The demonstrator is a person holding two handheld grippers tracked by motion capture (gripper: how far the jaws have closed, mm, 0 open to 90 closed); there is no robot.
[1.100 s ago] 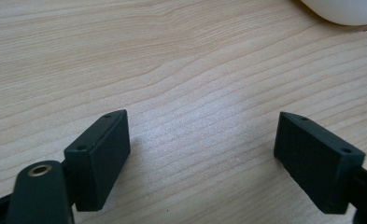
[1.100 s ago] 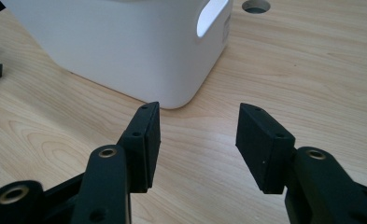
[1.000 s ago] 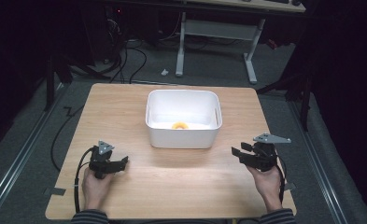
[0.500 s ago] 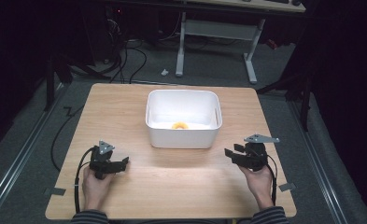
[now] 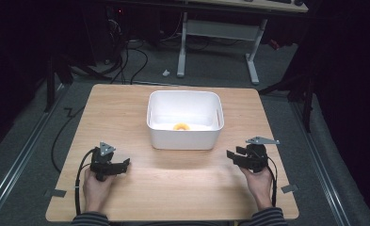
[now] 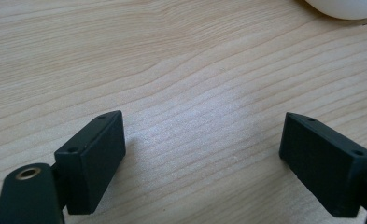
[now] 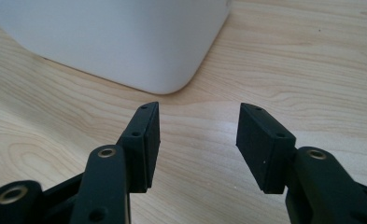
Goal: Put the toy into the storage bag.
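Resting low over the near part of the wooden table [image 5: 126, 108], both hand-held grippers are seen with nothing between their jaws. The left gripper [image 5: 122, 165] is held at the near left with its jaws spread wide apart, bare wood grain showing between them in the left gripper view [image 6: 204, 154]. The right gripper [image 5: 233, 156] is held at the near right, its jaws parted more narrowly and likewise empty in the right gripper view [image 7: 197, 140].

A white plastic bin [image 5: 184, 141] stands at the middle of the table, farther away than both grippers. Inside it, against the near wall, a small yellow ring-shaped object [image 5: 181, 126] is seen; what it is exactly cannot be told.

The relation that matters is judged as follows: the ring lies forward and to the left of the right gripper, forward and to the right of the left one, and below the bin's rim, so it would have to be approached from above. The right gripper is judged the nearer, its jaws already being pointed at the bin's near right corner [image 7: 172, 79]. The ring, being round, has no long axis to be matched.
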